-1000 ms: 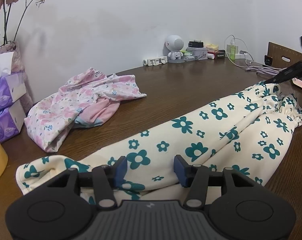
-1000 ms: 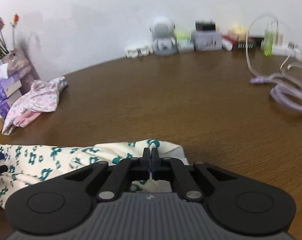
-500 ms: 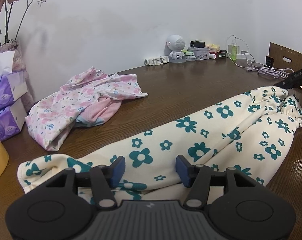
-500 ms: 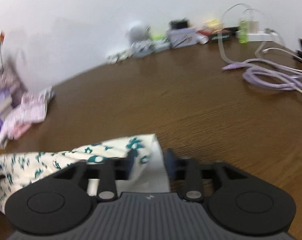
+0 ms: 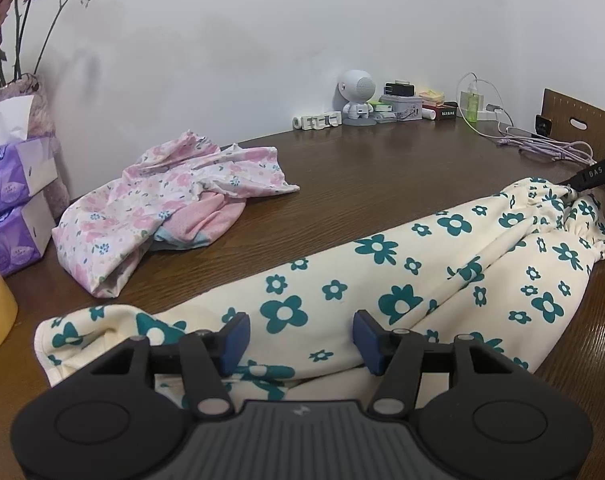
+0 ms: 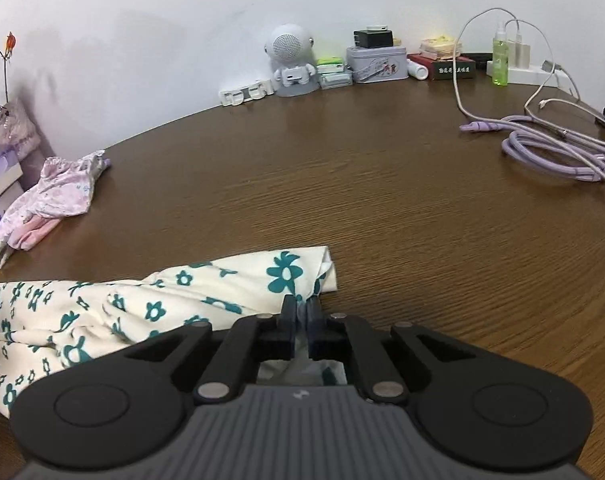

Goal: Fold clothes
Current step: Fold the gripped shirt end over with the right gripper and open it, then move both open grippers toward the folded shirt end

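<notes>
1. The right gripper (image 6: 301, 314) is pinched on the waistband end of the cream floral trousers (image 5: 382, 280).
2. The left gripper (image 5: 298, 336) stands half-wide over the cuff end, not gripping.
3. The trousers' long axis runs between the two grippers across the table (image 6: 382, 200).
4. Bare wood lies beyond; the pink garment (image 5: 170, 204) and cables (image 6: 558, 152) sit well apart.
</notes>
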The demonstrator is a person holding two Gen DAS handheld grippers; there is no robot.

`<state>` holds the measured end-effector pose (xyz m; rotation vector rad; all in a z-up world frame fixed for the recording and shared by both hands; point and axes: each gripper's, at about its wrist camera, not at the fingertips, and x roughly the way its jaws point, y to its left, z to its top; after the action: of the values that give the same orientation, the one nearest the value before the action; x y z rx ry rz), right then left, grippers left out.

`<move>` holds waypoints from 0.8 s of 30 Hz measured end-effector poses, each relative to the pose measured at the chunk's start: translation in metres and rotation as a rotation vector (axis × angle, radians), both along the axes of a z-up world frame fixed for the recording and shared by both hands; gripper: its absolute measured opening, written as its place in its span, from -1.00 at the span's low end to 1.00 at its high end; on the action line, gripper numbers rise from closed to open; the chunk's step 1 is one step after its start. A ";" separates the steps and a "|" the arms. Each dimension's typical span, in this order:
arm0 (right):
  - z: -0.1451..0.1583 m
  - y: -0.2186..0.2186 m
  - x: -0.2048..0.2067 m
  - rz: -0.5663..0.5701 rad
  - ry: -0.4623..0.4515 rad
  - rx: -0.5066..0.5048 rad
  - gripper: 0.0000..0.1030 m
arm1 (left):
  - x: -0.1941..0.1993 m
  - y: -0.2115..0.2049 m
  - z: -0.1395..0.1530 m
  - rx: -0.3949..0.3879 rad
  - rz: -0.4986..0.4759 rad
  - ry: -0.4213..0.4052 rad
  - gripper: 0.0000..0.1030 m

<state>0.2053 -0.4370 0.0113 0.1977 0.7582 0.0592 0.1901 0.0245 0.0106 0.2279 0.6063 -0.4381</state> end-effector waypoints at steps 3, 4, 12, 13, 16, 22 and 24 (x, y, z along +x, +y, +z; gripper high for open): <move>0.008 0.005 -0.005 -0.022 -0.030 -0.044 -0.60 | 0.000 0.002 0.002 -0.013 0.000 0.013 0.09; 0.012 0.007 -0.007 -0.037 -0.054 -0.058 -0.51 | 0.000 0.003 0.003 -0.020 0.000 0.013 0.09; 0.042 0.100 -0.020 0.258 -0.212 -0.119 -0.50 | 0.000 0.010 0.014 -0.062 0.038 -0.007 0.07; 0.040 0.111 -0.015 0.286 -0.211 -0.128 -0.51 | 0.002 0.011 0.013 -0.063 0.048 0.002 0.07; 0.031 0.145 -0.001 0.368 -0.204 -0.157 -0.51 | 0.007 0.016 0.008 -0.063 0.075 0.035 0.06; 0.001 0.150 0.012 0.364 -0.110 -0.187 -0.59 | 0.012 0.025 0.003 -0.079 0.095 0.069 0.07; 0.001 0.141 0.012 0.338 -0.107 -0.178 -0.60 | 0.011 0.024 0.003 -0.074 0.096 0.068 0.08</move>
<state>0.2173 -0.2961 0.0124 -0.1040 0.6798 0.3192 0.2015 0.0486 0.0135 0.1135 0.6637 -0.3758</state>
